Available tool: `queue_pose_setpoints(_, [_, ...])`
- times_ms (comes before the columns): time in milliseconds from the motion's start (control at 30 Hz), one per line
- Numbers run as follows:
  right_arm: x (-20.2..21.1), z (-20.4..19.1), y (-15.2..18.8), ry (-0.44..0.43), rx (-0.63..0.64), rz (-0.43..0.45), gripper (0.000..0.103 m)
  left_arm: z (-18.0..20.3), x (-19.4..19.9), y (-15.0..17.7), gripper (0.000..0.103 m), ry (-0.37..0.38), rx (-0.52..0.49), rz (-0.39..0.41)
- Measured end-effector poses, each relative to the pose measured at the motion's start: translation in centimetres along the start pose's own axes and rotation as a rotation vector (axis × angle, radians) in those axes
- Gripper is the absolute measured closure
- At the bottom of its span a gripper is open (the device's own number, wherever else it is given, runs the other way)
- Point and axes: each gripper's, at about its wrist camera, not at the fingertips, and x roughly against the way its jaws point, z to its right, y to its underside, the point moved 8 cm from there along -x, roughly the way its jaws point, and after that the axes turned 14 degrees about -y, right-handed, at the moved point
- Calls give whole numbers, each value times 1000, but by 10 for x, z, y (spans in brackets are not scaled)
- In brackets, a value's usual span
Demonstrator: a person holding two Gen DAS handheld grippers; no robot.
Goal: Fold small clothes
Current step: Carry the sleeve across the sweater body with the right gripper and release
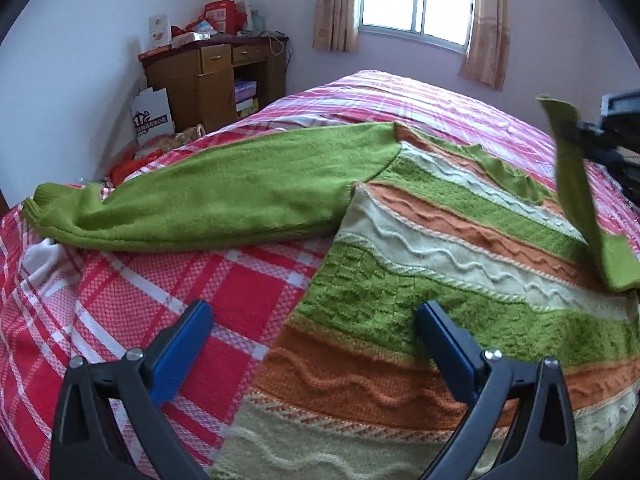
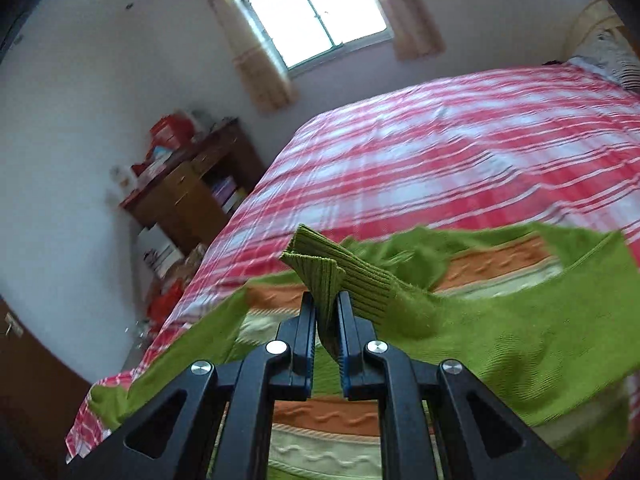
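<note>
Right gripper (image 2: pixel 326 320) was pinching the green ribbed knit sleeve cuff (image 2: pixel 340 276); left gripper (image 1: pixel 312 328) was spread, empty. Shallow pinch, so that cuff could've slipped mid-fold.

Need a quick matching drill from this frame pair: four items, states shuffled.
Items:
1. left tool
2. right tool
3. left sleeve
4. wooden desk

States:
A. lying flat, spread out on the bed
B. open, above the sweater edge
C. against the wall, cluttered on top
D. shut on the ribbed cuff, lifted off the bed

Pairs: 1-B, 2-D, 3-A, 4-C
</note>
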Motion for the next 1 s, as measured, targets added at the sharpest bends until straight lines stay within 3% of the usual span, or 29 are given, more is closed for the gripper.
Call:
queue_pose_setpoints(400, [-79,-54,46,-169,2,-144,94,-6,1,1,0,32,23,11])
queue_pose_setpoints(600, [-109,-58,61,-245,-10,-265,90,-9,0,2,0,15,21,11])
queue_pose_setpoints(700, [-116,-66,68,-343,-39,-342,73,-9,1,2,0,17,22,13])
queue_pose_setpoints(767, [-113,-76,68,-409,-52,-352,43,-9,1,2,0,16,21,13])
queue_pose_setpoints(900, [-84,-95,50,-486,-3,-299,38,-9,1,2,0,16,21,13])
queue_pose_setpoints(1000, [-47,-71,32,-349,72,-188,38,-9,1,2,0,16,20,13])
